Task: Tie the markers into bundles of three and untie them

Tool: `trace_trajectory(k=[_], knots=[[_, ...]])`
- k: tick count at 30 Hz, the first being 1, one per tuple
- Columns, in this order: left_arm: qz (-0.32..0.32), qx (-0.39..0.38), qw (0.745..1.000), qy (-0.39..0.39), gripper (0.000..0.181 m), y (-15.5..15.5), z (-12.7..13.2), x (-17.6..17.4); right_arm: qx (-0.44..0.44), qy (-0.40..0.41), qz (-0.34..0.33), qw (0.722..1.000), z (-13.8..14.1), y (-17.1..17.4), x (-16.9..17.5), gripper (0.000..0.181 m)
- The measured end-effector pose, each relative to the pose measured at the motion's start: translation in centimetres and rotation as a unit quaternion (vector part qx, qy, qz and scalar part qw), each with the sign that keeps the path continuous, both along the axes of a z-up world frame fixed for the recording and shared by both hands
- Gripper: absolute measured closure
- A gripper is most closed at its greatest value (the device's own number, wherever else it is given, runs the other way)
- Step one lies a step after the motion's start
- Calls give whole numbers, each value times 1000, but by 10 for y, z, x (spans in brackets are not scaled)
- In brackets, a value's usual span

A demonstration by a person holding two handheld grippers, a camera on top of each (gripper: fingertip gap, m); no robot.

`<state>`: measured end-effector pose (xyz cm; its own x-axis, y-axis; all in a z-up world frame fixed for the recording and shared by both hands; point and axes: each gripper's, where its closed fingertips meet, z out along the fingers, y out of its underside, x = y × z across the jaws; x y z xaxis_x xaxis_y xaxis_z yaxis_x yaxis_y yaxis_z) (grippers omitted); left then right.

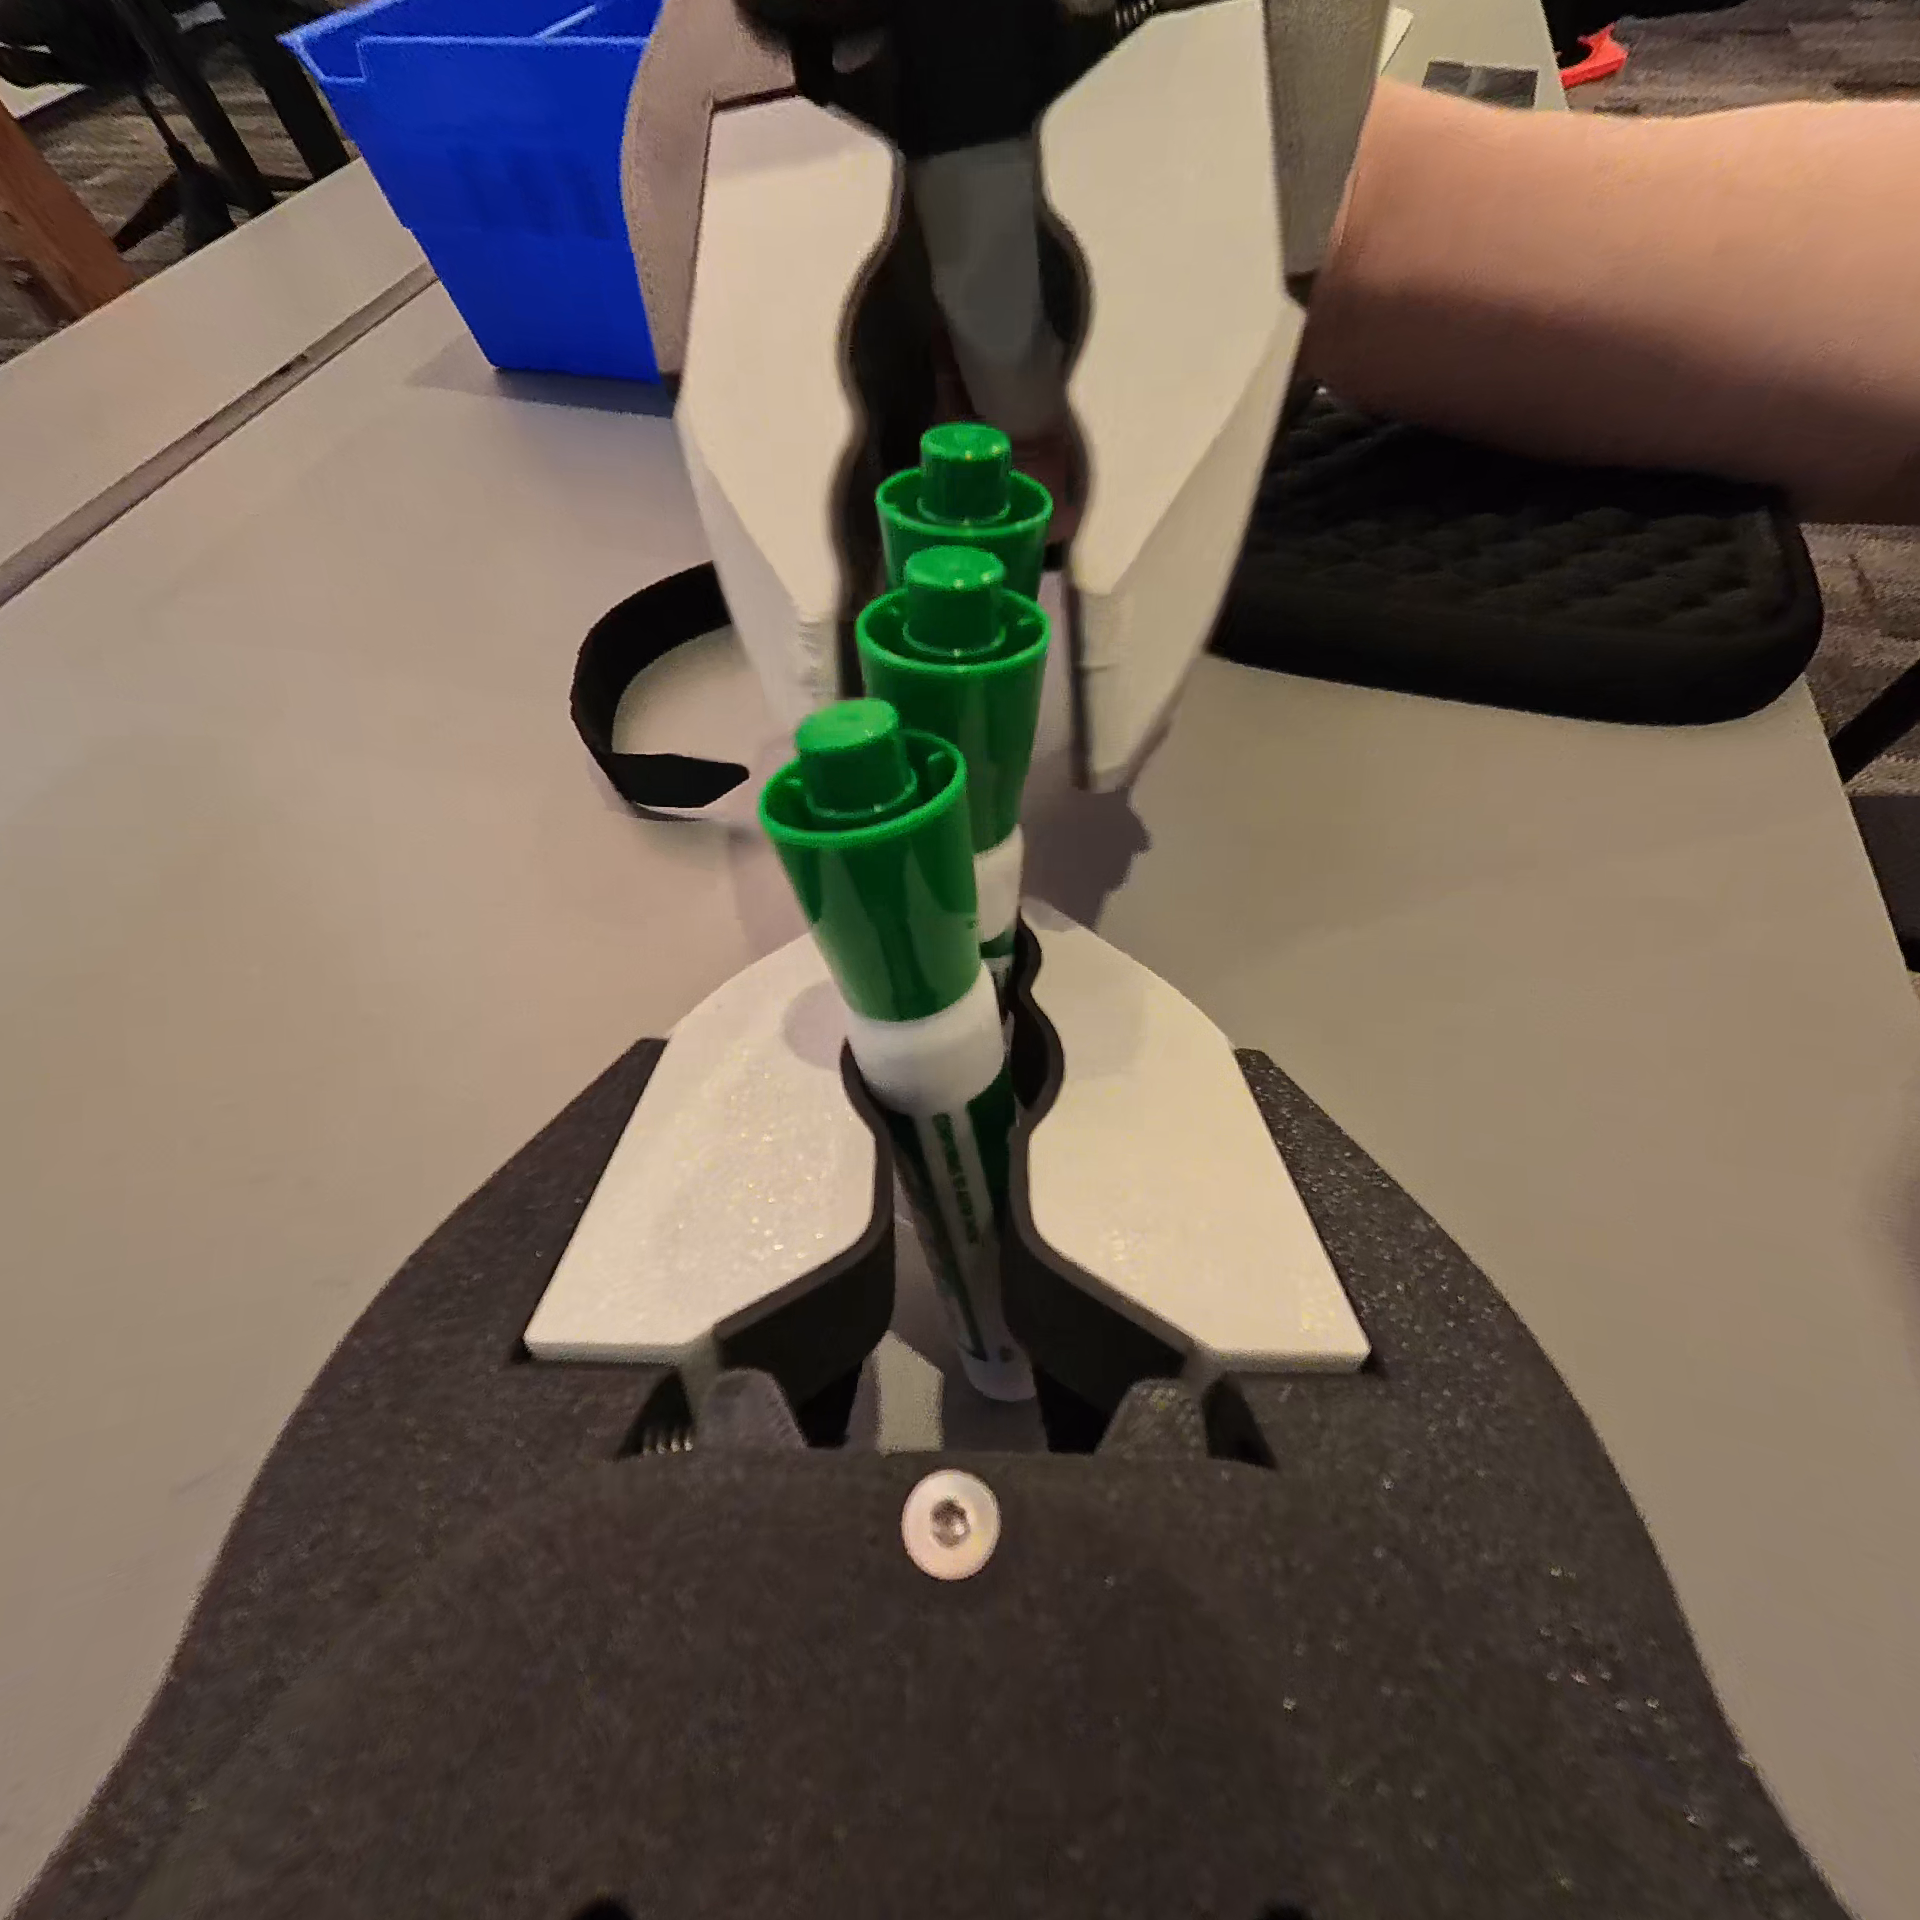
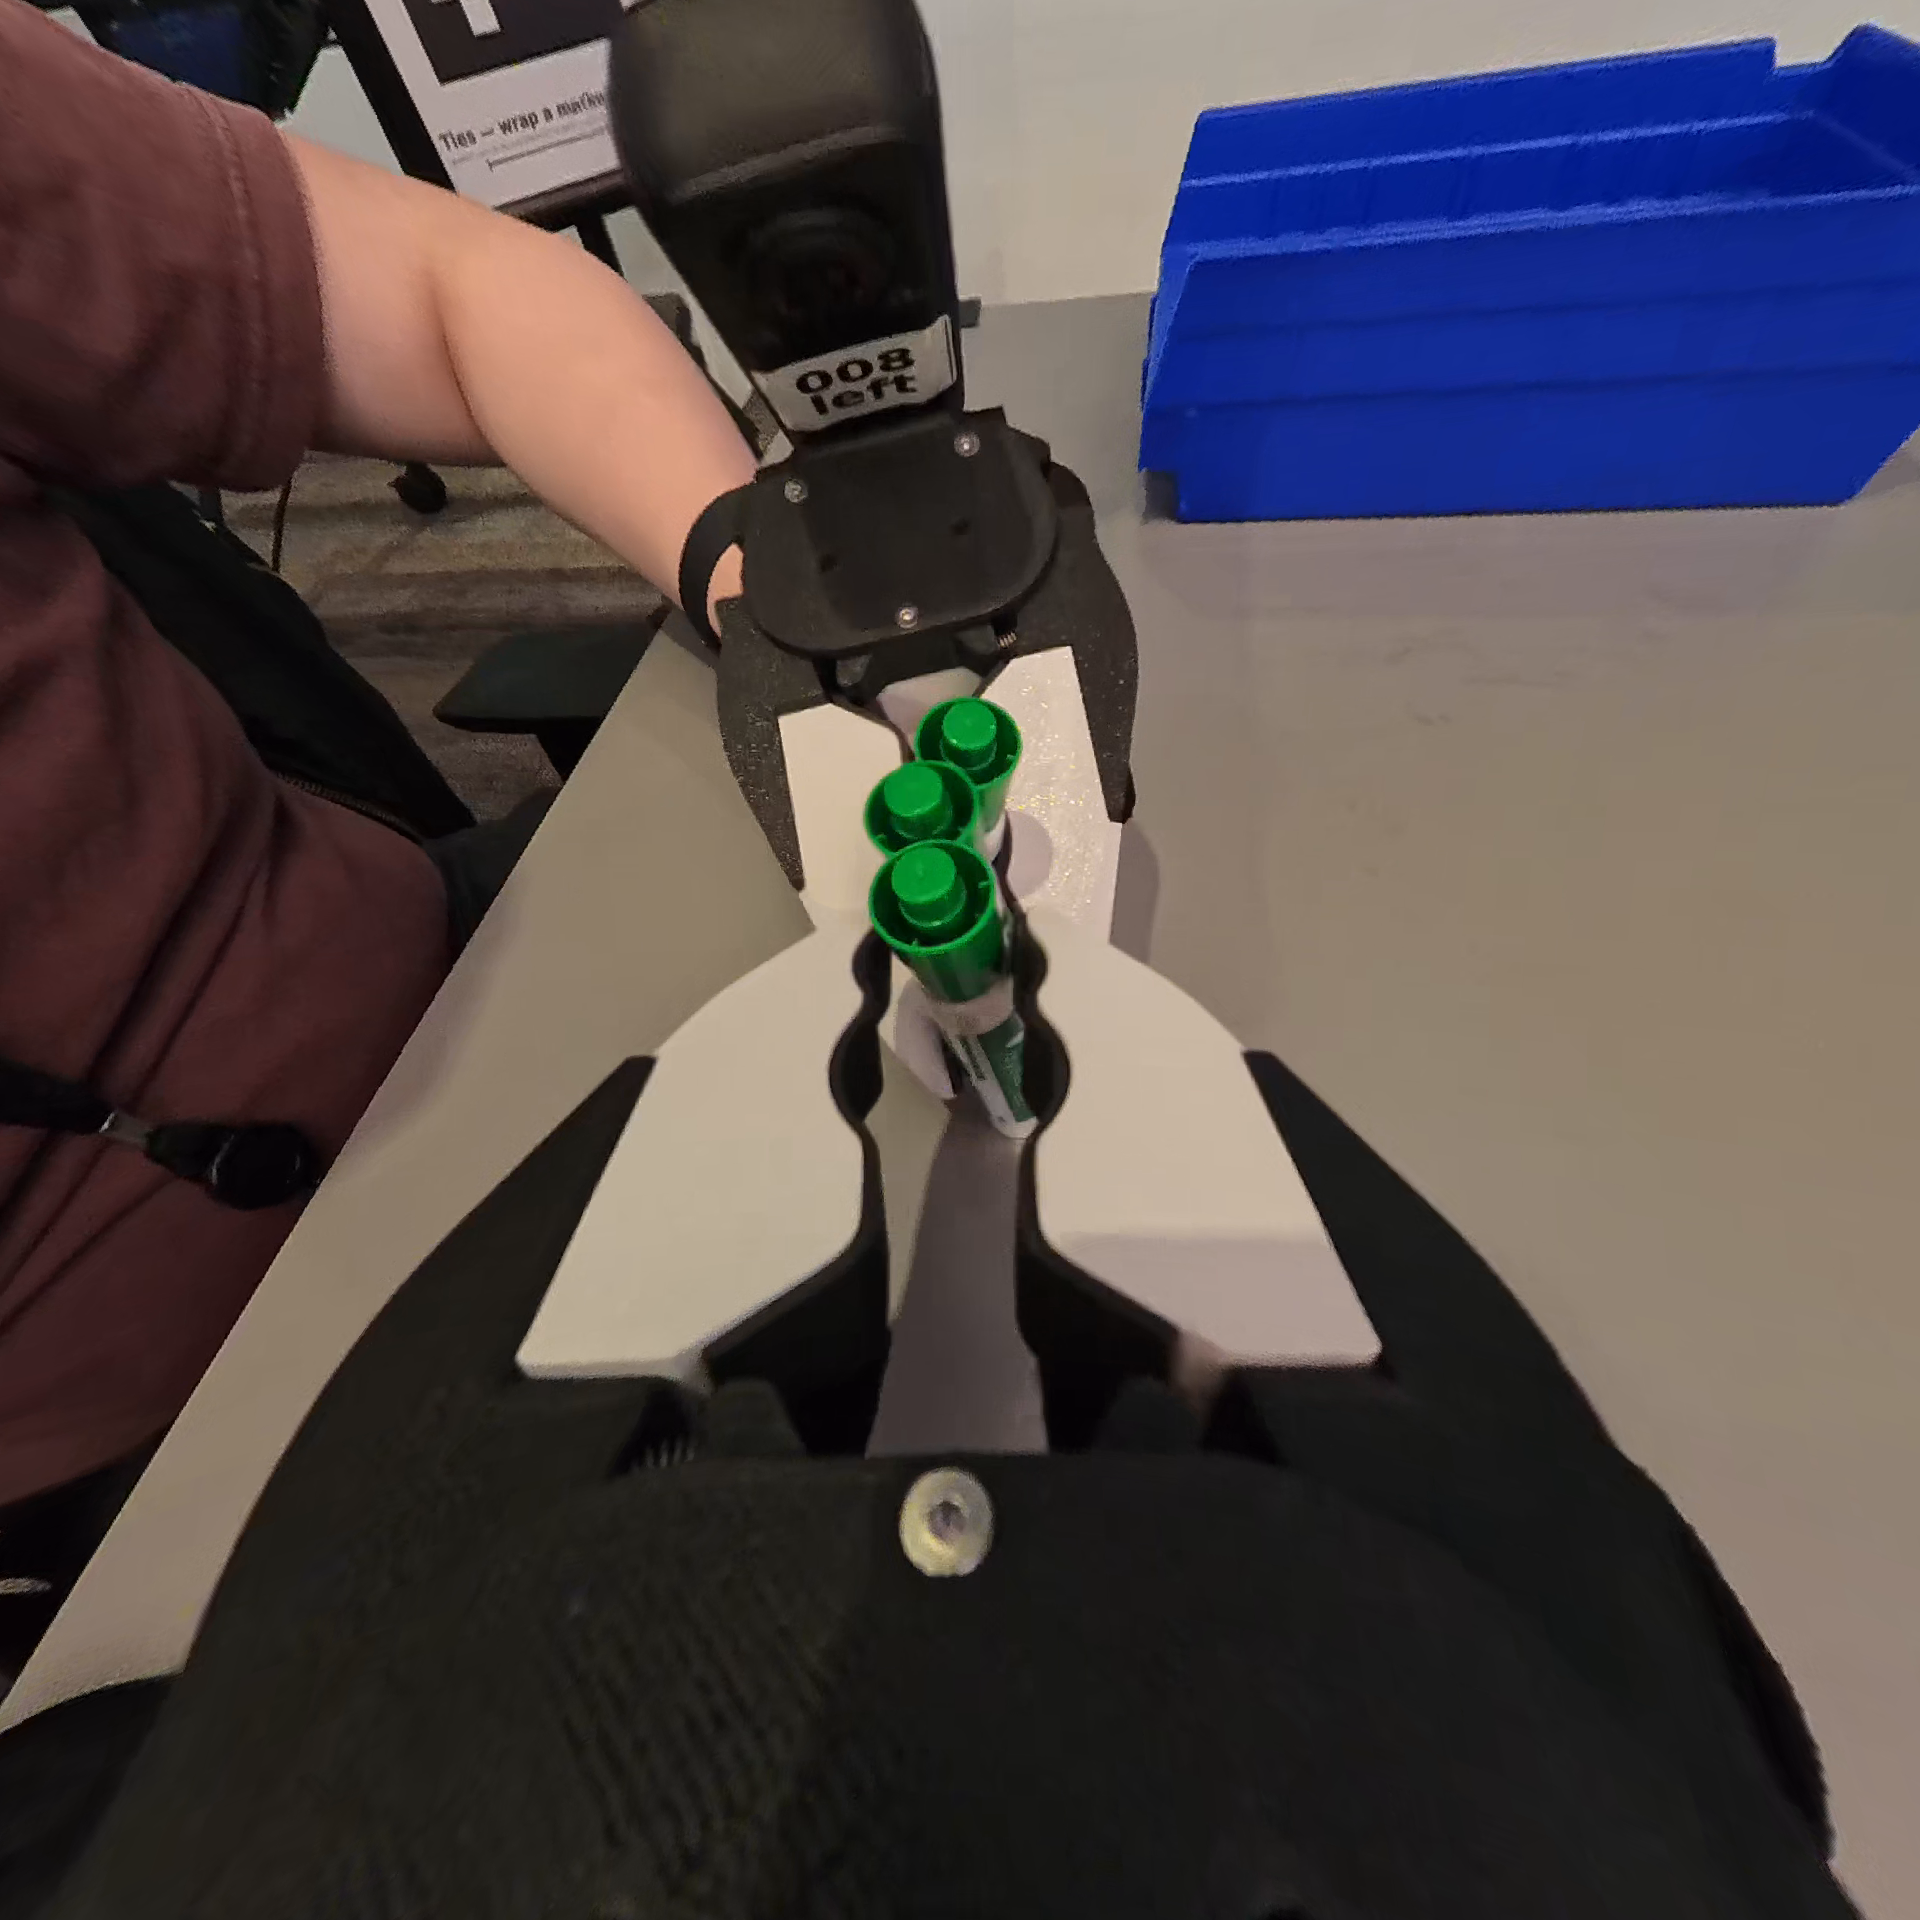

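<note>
Three green-capped markers stand caps up in a row on the grey table [image 1: 312, 883]. My left gripper [image 1: 977, 997] is shut on the nearest marker [image 1: 883, 914] and the middle marker [image 1: 956, 675]. The far marker [image 1: 966, 499] sits between the fingers of my right gripper [image 1: 966, 644], which faces me. In the right wrist view, my right gripper [image 2: 951, 997] is shut on the nearest marker [image 2: 935, 935]. The other two markers [image 2: 920, 816] stand in the left gripper [image 2: 987, 873] opposite. The two grippers meet tip to tip.
A blue bin [image 1: 520, 187] [image 2: 1538, 291] stands on the table behind the grippers. A black strap loop [image 1: 623, 717] lies beside the right gripper. A person's forearm [image 1: 1610, 291] [image 2: 468, 343] reaches in, and a black chair seat [image 1: 1507, 582] is past the table edge. My hands' fingertips stand some 5 cm from each other.
</note>
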<state>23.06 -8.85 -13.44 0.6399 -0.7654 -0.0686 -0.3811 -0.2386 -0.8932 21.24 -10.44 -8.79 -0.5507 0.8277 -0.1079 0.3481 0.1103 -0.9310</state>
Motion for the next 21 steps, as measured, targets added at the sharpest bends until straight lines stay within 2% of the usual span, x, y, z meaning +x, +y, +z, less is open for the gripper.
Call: trace_trajectory(k=[10,16,21], knots=[[-3,-20,1000,-10,162,1,-1,0,-4,18,-20,1000,0,9,-3,163],[8,-34,999,24,154,4,-12,1,-12,27,-15,999,1,8,-4,163],[2,-41,999,14,161,4,-11,1,-6,48,-14,999,4,9,-4,163]])
